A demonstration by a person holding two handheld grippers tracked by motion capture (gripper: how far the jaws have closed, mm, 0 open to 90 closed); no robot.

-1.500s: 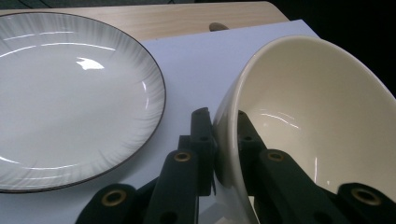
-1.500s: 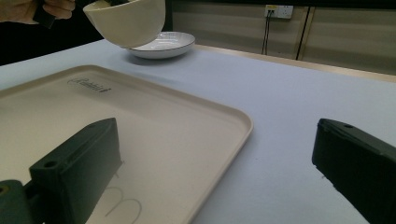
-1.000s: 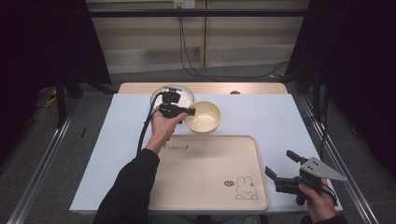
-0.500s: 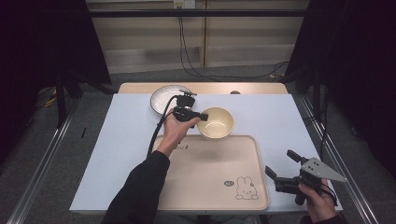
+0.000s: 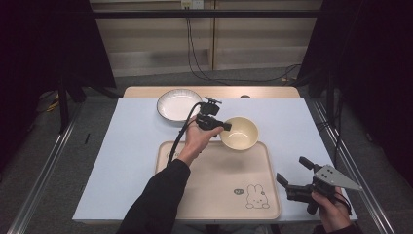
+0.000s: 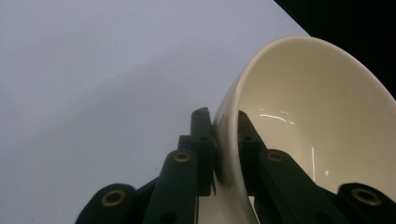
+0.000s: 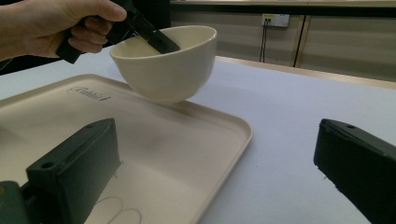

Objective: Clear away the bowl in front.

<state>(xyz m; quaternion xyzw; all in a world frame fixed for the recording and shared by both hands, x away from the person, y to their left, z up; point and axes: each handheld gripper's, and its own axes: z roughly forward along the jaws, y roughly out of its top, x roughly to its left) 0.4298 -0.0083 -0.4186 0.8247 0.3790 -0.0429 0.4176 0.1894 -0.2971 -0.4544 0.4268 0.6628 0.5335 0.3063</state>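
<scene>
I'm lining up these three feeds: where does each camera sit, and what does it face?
High view: above the table's near side, looking forward and down at the tray; both forearms show.
Left gripper view: rides the left gripper, whose jaws pinch the cream bowl.
Right gripper view: low on the right gripper, facing that same bowl, which every view shares.

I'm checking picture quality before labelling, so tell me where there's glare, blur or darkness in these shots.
High view: evenly lit table, dark surroundings at both sides. Left gripper view: glare streaks inside the cream bowl, whose rim the left gripper clamps; jaws soft up close. Right gripper view: right gripper jaws near and blurred, bowl and tray sharper.
</scene>
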